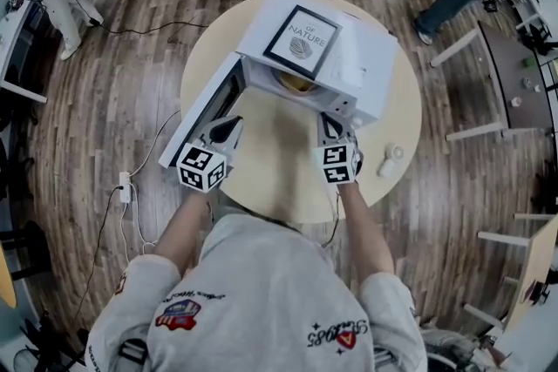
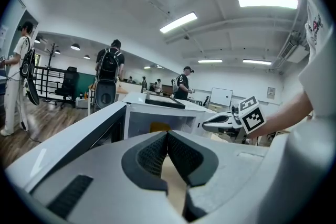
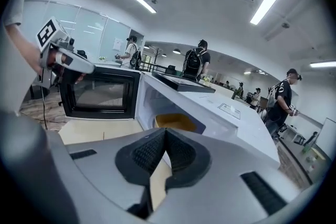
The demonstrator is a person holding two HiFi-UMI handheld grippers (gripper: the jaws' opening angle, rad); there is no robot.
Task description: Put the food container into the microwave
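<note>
A white microwave (image 1: 357, 65) stands on the round table (image 1: 279, 183), its door (image 1: 206, 111) swung open to the left. The yellow food container (image 1: 296, 84) sits inside the cavity; it also shows in the right gripper view (image 3: 176, 122) and, partly hidden, in the left gripper view (image 2: 159, 127). My left gripper (image 1: 230, 129) hangs just in front of the open door, jaws shut on nothing (image 2: 167, 136). My right gripper (image 1: 328, 125) is in front of the cavity's right side, also shut and empty (image 3: 164, 134).
A framed book (image 1: 302, 42) lies on top of the microwave. A small white object (image 1: 390, 159) lies on the table at the right. A cable and power strip (image 1: 125, 186) lie on the wooden floor at the left. People stand farther off around the room.
</note>
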